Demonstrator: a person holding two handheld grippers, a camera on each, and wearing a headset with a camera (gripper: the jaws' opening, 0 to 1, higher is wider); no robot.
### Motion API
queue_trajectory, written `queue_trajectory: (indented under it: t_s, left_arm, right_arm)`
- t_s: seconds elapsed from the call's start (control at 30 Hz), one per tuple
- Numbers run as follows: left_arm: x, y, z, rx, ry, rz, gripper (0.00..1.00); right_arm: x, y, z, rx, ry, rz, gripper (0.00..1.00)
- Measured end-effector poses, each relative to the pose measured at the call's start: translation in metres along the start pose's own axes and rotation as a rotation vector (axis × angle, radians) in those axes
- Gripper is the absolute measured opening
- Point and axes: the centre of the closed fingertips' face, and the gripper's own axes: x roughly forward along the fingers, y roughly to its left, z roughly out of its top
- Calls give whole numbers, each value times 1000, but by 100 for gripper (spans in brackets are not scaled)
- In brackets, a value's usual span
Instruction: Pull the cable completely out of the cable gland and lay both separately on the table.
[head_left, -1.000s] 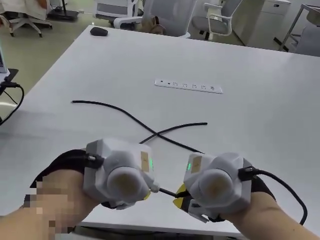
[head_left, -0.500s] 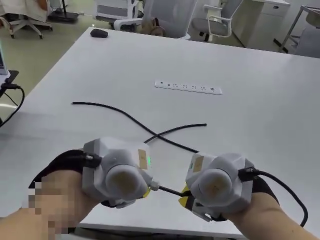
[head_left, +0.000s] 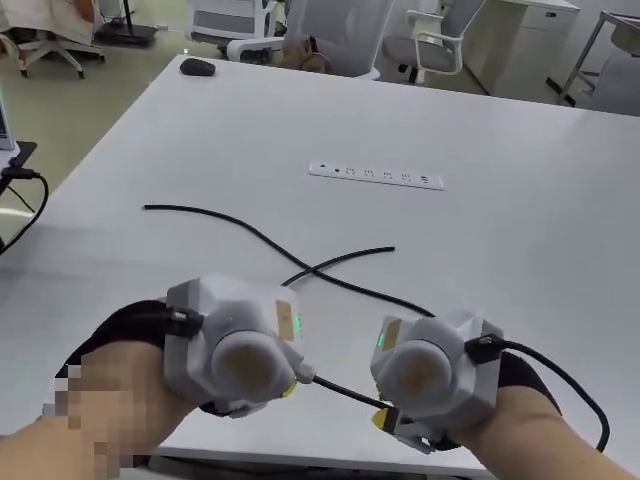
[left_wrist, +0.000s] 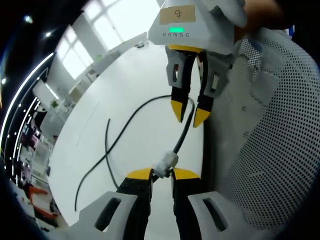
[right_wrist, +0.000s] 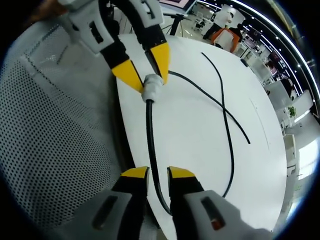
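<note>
Left gripper view: pinching white gland (left_wrist: 165, 163) tight with left fingers (left_wrist: 140, 175), over near desk (left_wrist: 130, 75) edge. Right gripper view: squeezing black cable (right_wrist: 149, 130) with right fingers (right_wrist: 134, 173), right of gland, not yet pulled out.

**Counting the Things on the Table**

There are two grippers, the left gripper (left_wrist: 162, 175) and the right gripper (right_wrist: 157, 174). Each one has two jaws, and all four jaws have yellow ends. Each gripper has one green light (head_left: 297, 322), so that makes two lights. There is one black cable (head_left: 250, 233), and it crosses over itself one time. There is one white cable gland (left_wrist: 165, 162). There is one table (head_left: 500, 230). One power strip (head_left: 376, 174) and one mouse (head_left: 197, 64) lie on it.
</note>
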Motion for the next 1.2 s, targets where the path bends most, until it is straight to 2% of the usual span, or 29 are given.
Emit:
queue_trajectory:
  t_s: [0.03,0.17,0.23,0.27,0.37,0.5,0.7,0.8,0.87,0.9,0.93,1.0,1.03,1.1,1.13,1.17,1.2]
  left_arm:
    - [0,-1,1,4,-1,-3,16]
    - [2,-4,1,15,2,-17,16]
    - [2,-5,1,18,2,-20,16]
    - [2,-4,2,18,-3,-18,16]
    - [2,-3,3,13,-6,-17,16]
    - [4,-4,2,6,-5,-24,16]
    - [4,0,4,-6,-18,-12,16]
    - [4,2,2,-9,-13,-4,16]
    - [4,2,2,-15,-15,-3,16]
    - [4,3,2,-14,-14,-1,16]
    - [3,5,0,-10,-1,10,16]
    - [2,6,-1,-13,0,13,5]
    - [-1,11,-5,-54,11,38,3]
    - [-1,7,-6,-47,16,16,3]
    - [-1,7,-6,-42,16,12,3]
    - [-1,6,-5,-31,20,16,3]
    - [-1,5,-5,-29,20,19,3]
  right_arm:
    - [-1,3,11,0,-51,11,17]
    - [-6,0,22,-31,-91,-8,16]
    - [-9,2,34,-67,-152,0,13]
    - [-11,5,38,-58,-178,6,11]
    - [-9,8,37,-86,-162,15,4]
    - [-8,7,36,-89,-159,15,3]
    - [-9,0,34,-49,-159,0,3]
    - [-8,0,32,-58,-149,-8,3]
    - [-7,-1,28,-90,-127,-20,3]
    - [-6,-1,25,-110,-111,-22,3]
    - [-4,-3,12,-129,-36,-31,3]
    - [-3,-7,-1,-137,29,-47,3]
    - [-2,-11,-15,-130,97,-55,3]
    - [-4,-12,-14,-99,72,-49,3]
    - [-3,-8,-3,-81,6,-30,3]
    - [-4,-8,5,-39,-33,-37,3]
    - [-5,-8,5,-42,-25,-39,3]
